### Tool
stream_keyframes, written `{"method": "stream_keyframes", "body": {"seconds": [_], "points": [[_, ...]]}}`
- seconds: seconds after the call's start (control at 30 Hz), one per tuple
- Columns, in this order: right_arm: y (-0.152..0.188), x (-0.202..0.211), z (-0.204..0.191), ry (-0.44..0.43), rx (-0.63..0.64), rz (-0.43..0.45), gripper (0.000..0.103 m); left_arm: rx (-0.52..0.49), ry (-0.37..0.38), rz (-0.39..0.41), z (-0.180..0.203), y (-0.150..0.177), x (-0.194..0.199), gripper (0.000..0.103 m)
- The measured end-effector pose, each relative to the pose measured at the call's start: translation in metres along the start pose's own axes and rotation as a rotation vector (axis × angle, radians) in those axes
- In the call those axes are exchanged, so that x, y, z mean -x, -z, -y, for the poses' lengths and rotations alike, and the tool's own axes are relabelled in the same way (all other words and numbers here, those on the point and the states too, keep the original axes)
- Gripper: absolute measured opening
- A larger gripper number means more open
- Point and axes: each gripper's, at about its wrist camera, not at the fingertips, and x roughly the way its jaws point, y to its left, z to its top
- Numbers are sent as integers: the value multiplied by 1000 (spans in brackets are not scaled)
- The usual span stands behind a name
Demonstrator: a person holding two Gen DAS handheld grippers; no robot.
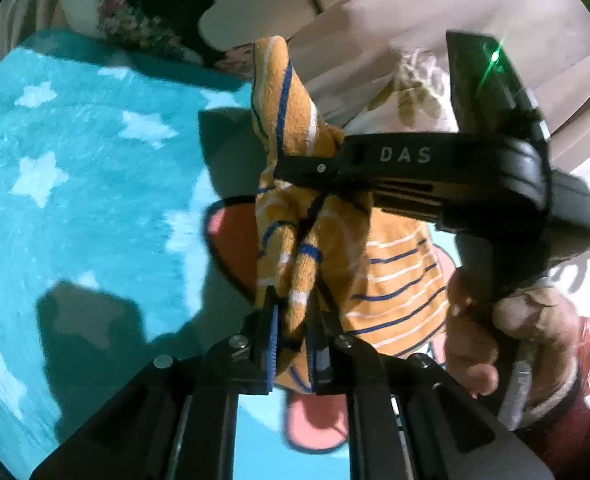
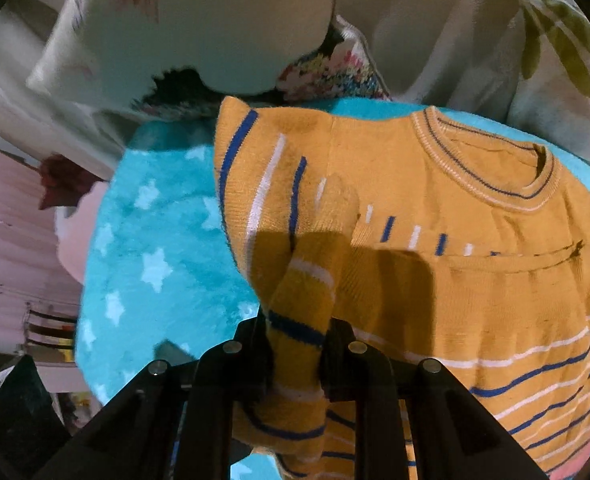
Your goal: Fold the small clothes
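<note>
Both claws pinch the sweater (image 2: 435,208): the left claw (image 1: 293,344) grips bunched knit at lower centre, the right claw (image 2: 297,360) a sleeve. It hangs over the blanket (image 1: 75,160). The thin bite risks slipping, dropping the fold askew.

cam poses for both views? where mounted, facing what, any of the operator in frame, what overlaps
Left wrist: sits behind the left tongs, angled down at the striped sweater pinched in them; the right tongs and the hand holding them show.
Right wrist: sits behind the right tongs, angled down along the sweater's sleeve and collar; no hand shows.
Shared: the sweater, the star blanket, the floral cushion.
</note>
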Motion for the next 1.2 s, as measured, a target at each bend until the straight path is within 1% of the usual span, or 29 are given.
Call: {"method": "stream_keyframes", "body": {"seconds": [0.13, 0.2, 0.27, 0.4, 0.57, 0.73, 0.9, 1.03, 1.17, 1.2], "points": [[2, 28, 28, -71, -15, 34, 19, -26, -27, 29, 43, 8, 2, 10], [5, 43, 49, -102, -29, 51, 19, -32, -33, 29, 70, 12, -6, 9], [7, 54, 67, -119, -45, 60, 19, -40, -33, 24, 88, 15, -13, 9], [15, 78, 114, -154, -91, 89, 19, -84, -38, -2, 132, 23, -35, 9], [25, 100, 167, -186, -165, 117, 19, -123, -27, -45, 174, 28, -65, 9], [38, 119, 218, -195, -225, 147, 19, -157, -13, -94, 210, 34, -93, 9], [49, 126, 262, -212, -282, 155, 19, -194, -20, -139, 237, 37, -121, 9], [58, 116, 295, -240, -347, 141, 19, -200, -41, -180, 244, 46, -145, 9], [69, 100, 326, -308, -428, 126, 20, -182, -60, -207, 243, 49, -158, 9], [72, 96, 335, -326, -460, 125, 24, -190, -61, -207, 246, 47, -158, 9]]}}
